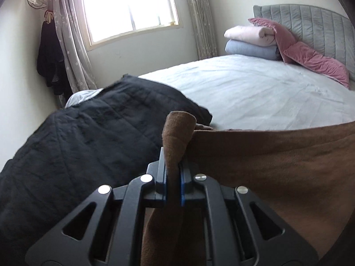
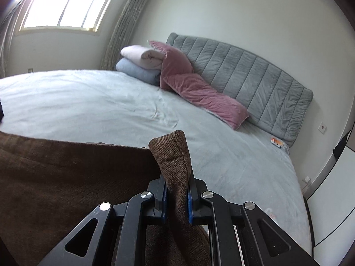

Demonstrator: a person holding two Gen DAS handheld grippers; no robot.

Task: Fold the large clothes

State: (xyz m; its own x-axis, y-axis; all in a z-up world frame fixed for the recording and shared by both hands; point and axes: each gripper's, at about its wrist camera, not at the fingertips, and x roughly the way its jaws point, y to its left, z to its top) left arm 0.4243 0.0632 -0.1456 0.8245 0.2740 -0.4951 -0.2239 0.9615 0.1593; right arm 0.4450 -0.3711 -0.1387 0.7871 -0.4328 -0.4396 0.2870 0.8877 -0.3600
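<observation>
Both black two-finger grippers, left gripper [image 1: 172, 177] and right gripper [image 2: 177, 197], clamp corners of the brown woven-fabric garment [image 1: 277, 166] stretched across the lower frame above the pale blue bed [image 1: 255, 93], so keeping its top edge taut and level should land a square fold.

We found no legible text, label, brand, number or sign in either wrist view. A small white-and-orange item [image 2: 277, 142] lay on the bed [image 2: 88, 102] close to the grey headboard [image 2: 255, 75], and any marking it carried was too small for us to read.
</observation>
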